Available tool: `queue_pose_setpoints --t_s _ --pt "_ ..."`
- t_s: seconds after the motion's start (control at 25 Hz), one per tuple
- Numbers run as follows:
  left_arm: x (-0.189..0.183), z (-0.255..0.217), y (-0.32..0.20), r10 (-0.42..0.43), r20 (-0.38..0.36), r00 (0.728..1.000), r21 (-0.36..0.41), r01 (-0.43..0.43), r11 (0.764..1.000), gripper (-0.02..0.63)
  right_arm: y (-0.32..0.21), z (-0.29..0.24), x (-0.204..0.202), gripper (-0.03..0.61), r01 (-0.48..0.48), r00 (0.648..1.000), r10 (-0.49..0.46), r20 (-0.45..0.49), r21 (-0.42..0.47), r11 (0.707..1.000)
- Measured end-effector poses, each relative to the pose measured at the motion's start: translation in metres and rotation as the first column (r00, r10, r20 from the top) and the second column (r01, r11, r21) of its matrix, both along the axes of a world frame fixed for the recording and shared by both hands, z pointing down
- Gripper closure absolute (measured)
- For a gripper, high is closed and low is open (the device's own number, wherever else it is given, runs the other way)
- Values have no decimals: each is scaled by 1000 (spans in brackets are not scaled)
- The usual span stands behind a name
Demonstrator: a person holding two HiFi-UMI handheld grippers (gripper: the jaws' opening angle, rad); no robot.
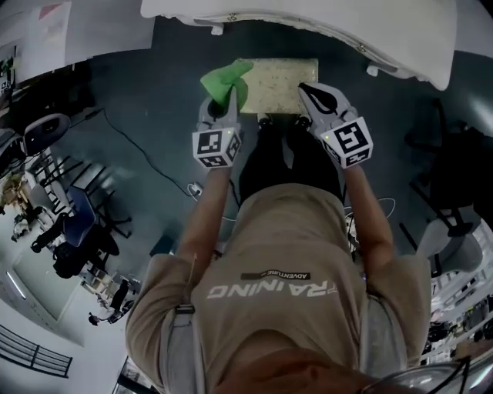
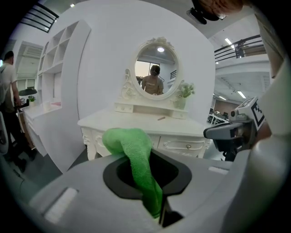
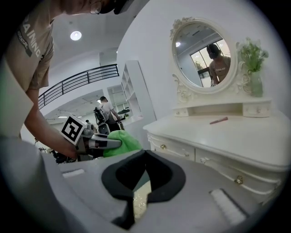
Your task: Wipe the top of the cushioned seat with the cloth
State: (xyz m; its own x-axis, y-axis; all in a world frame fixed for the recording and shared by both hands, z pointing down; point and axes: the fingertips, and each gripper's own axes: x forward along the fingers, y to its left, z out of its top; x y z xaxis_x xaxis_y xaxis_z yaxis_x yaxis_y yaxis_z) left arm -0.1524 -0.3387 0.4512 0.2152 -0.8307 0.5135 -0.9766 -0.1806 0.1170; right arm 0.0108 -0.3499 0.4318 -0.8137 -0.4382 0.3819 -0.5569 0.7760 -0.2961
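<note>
Your left gripper (image 1: 221, 109) has its jaws clamped on the green cloth (image 2: 136, 157). One end's pinched between them, the rest bunches up & flops over the front. In the head view the cloth is at the left end of the seat (image 1: 281, 83), over its near-left corner. Can't tell if it's pressing on the cushion yet or just above it. Right gripper (image 1: 308, 94) is at the seat's near-right corner, jaws together w/ nothing in them. Through the slit below them only the speckled cushion top shows. Seat's just in front of the white dressing table (image 1: 323, 23).

Looks to me like the wipe's only starting, as most of the top lies bare of cloth.

How to do it well, imo:
- Lower the left gripper so the loose bunch lies flat on the cushion. The cloth should do the rubbing, not the jaw tips.
- Go left to right in straight, overlapping passes, far edge to near edge, incl. corners.
- Use light, even pressure. The cushion's prob. soft, so digging in could drag the fabric & shove the seat.
- The grip's on a narrow bit of cloth, so watch it doesn't slip out mid-stroke.
- The right gripper's in the path at the right end. Lift it clear, or rest it on the seat's edge to steady things.
</note>
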Motion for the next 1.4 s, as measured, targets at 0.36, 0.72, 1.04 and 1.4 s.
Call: queue_pose_setpoints --t_s 0.36,0.72,1.04,1.4 --pt "-53 118 -24 -13 -9 1000 -99 12 995 566 -7 101 -54 577 17 998 -21 -66 -71 997" --pt "-85 234 -33 23 -10 1000 -164 -25 986 566 -7 217 -73 577 -78 990 59 -131 -141 987" --pt "-118 320 -42 16 -3 1000 -209 -16 978 566 7 292 -94 577 -90 983 59 -173 -180 979" --pt "-140 409 -53 14 5 1000 -288 -12 958 566 -8 346 -122 577 -93 982 56 -178 -204 974"
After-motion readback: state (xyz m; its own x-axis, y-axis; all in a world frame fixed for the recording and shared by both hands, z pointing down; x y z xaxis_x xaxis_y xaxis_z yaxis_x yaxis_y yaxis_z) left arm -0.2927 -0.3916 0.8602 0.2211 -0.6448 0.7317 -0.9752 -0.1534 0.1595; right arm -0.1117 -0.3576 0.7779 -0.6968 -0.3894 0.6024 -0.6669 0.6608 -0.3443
